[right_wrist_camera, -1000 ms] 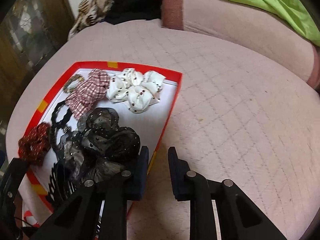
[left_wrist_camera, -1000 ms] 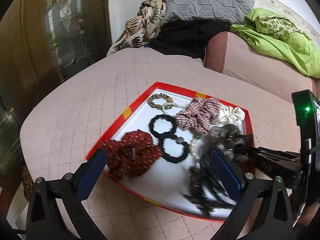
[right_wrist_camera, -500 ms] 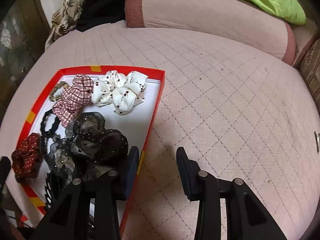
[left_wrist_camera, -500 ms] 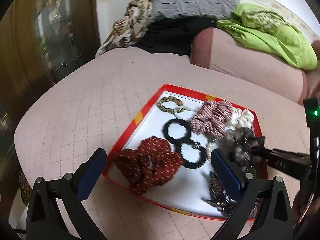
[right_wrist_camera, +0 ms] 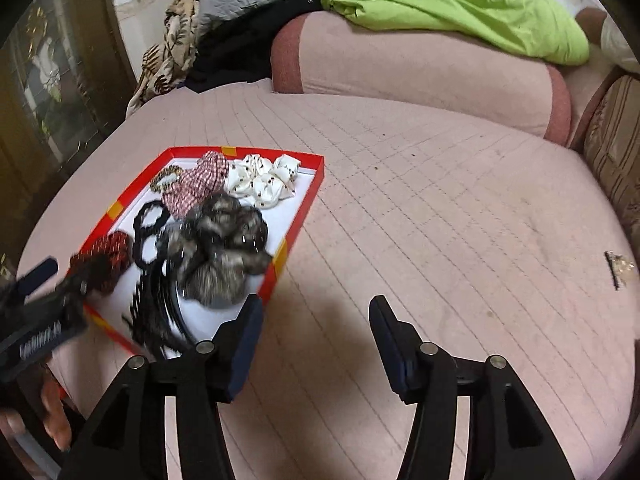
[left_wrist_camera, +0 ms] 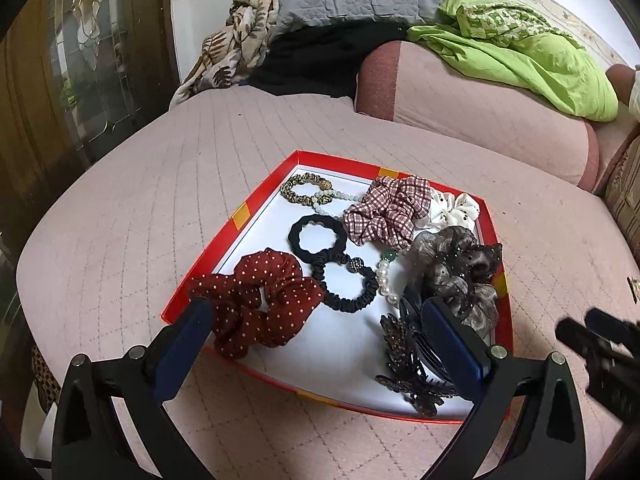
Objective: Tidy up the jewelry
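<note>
A red-rimmed white tray point(left_wrist_camera: 236, 216) point(right_wrist_camera: 308, 196) lies on the pink quilted bed. It holds a dark red dotted scrunchie point(left_wrist_camera: 256, 300), two black hair ties point(left_wrist_camera: 318, 236), a checked scrunchie point(left_wrist_camera: 384, 208), a white dotted scrunchie point(right_wrist_camera: 268, 180), a grey mesh scrunchie point(left_wrist_camera: 456, 268) point(right_wrist_camera: 224, 236), a pearl bracelet point(left_wrist_camera: 385, 280) and a dark hair claw point(left_wrist_camera: 412, 360). My left gripper point(left_wrist_camera: 320, 332) hangs open over the tray's near side, holding nothing. Right of the tray, my right gripper point(right_wrist_camera: 318, 328) is over bare quilt, its jaws opening with nothing between them.
A small gold clip point(right_wrist_camera: 618, 270) lies alone on the quilt far right. A pink bolster point(right_wrist_camera: 420, 72) with green cloth point(right_wrist_camera: 460, 8) bounds the back. A leopard hair tie point(left_wrist_camera: 304, 194) sits in the tray's far corner. A wooden door point(left_wrist_camera: 80, 80) stands left.
My right gripper has drawn back from the mesh scrunchie to the right, off the tray, and its jaws have spread. The scrunchie stays in the tray. The left gripper shifted slightly.
</note>
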Action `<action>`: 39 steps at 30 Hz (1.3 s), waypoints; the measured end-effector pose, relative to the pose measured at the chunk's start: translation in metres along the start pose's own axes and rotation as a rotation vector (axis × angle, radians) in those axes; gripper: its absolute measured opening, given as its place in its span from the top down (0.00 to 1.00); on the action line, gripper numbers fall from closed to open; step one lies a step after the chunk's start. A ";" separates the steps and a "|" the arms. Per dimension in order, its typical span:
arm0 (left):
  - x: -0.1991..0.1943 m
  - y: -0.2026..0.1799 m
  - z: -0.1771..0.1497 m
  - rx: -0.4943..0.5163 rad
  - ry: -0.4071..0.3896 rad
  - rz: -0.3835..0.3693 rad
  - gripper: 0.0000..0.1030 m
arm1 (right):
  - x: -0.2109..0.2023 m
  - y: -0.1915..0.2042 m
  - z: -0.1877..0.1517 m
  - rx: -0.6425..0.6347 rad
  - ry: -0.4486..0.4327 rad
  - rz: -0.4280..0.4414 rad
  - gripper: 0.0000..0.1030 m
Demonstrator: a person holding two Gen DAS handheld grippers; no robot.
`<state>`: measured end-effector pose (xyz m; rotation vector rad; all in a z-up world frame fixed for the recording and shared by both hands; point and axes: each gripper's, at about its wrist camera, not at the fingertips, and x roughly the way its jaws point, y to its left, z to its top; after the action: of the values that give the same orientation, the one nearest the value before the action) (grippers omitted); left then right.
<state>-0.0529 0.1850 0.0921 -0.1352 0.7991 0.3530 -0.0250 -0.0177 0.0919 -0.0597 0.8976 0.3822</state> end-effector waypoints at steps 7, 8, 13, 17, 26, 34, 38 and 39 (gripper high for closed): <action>-0.013 -0.008 -0.009 0.007 -0.033 0.014 0.00 | -0.017 0.004 -0.020 -0.043 -0.032 -0.014 0.38; -0.015 -0.010 -0.011 0.010 -0.037 0.018 0.00 | -0.020 0.006 -0.022 -0.051 -0.041 -0.018 0.36; -0.022 -0.018 -0.019 0.031 -0.045 0.027 0.00 | -0.031 0.008 -0.033 -0.087 -0.071 -0.050 0.35; -0.028 -0.022 -0.024 0.032 -0.050 0.024 0.00 | -0.033 0.007 -0.041 -0.093 -0.073 -0.065 0.35; -0.037 -0.027 -0.039 0.029 -0.024 0.014 0.00 | -0.039 0.006 -0.049 -0.092 -0.083 -0.072 0.34; -0.034 -0.025 -0.048 0.008 0.018 0.016 0.00 | -0.039 0.007 -0.052 -0.095 -0.079 -0.074 0.34; -0.032 -0.025 -0.052 0.007 0.034 0.020 0.00 | -0.039 0.006 -0.053 -0.090 -0.080 -0.079 0.32; -0.031 -0.025 -0.053 0.008 0.036 0.023 0.00 | -0.038 0.006 -0.053 -0.088 -0.079 -0.079 0.32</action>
<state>-0.0997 0.1404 0.0777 -0.1251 0.8381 0.3699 -0.0881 -0.0351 0.0891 -0.1598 0.7977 0.3479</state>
